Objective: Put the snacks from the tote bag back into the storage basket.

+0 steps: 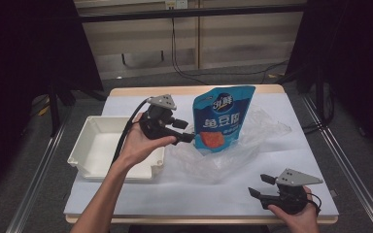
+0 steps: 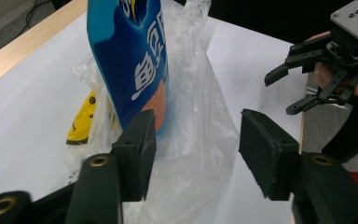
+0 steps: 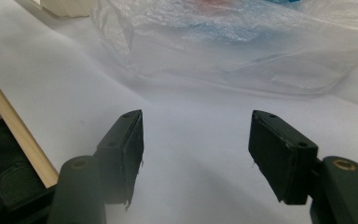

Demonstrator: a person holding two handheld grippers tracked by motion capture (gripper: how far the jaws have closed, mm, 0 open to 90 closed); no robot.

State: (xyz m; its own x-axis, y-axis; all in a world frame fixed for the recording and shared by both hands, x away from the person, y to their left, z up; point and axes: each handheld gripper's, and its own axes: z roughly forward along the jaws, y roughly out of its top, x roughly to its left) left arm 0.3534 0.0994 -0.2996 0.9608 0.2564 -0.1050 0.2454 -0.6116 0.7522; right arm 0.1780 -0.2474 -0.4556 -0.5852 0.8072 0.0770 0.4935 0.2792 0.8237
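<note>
Standing upright in clear plastic bag [image 1: 233,150]: blue pouch [image 1: 222,119], beside left gripper [image 1: 187,131] fingers, spread | right gripper [image 1: 258,186] fingers spread, nothing between, well apart from the bag

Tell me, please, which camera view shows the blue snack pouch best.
The high view: the blue snack pouch stands upright in the clear plastic bag, visible from top to bottom, print facing the camera. The left gripper view shows part of one face, cut off at the top. The right gripper view shows blurred colour through the plastic.
</note>
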